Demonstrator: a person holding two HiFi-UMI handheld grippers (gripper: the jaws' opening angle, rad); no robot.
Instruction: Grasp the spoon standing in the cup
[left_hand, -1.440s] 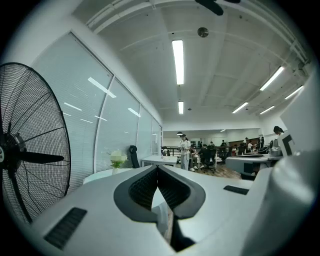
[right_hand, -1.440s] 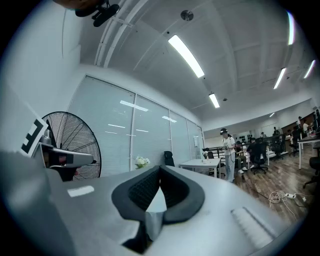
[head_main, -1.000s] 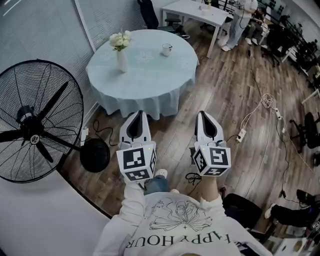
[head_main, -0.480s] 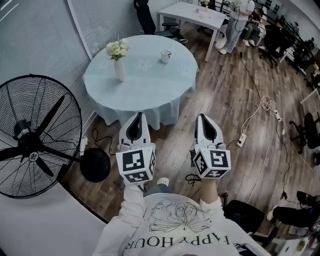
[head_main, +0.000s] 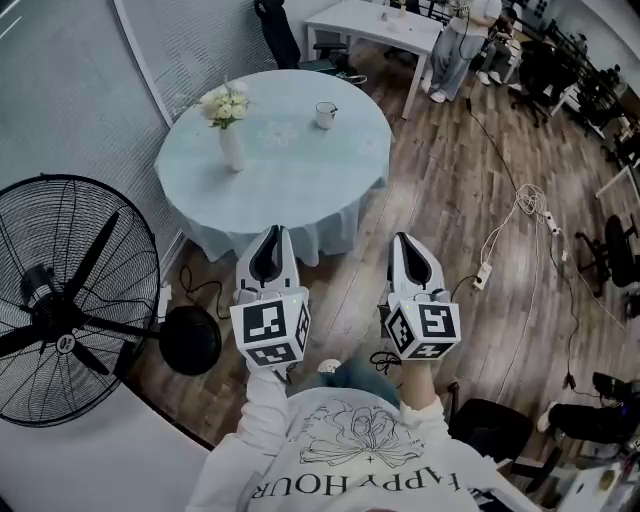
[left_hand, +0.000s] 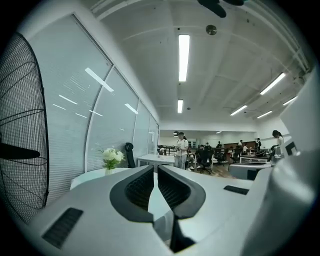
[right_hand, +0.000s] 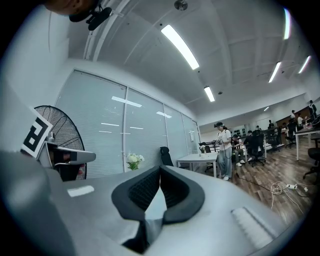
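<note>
left gripper (head_main: 270, 232): jaws together, nothing between
right gripper (head_main: 403, 240): jaws together, nothing between
cup (head_main: 325, 114): far side of counter (head_main: 300, 185), well apart from both

The head view looks steeply down from above the person onto the left gripper (head_main: 270, 232) and right gripper (head_main: 405, 240), with the round table (head_main: 300, 190) farther ahead. Each gripper view sits low behind its own jaws, facing level across the office. All three share that table's vase of flowers (head_main: 229, 125).
</note>
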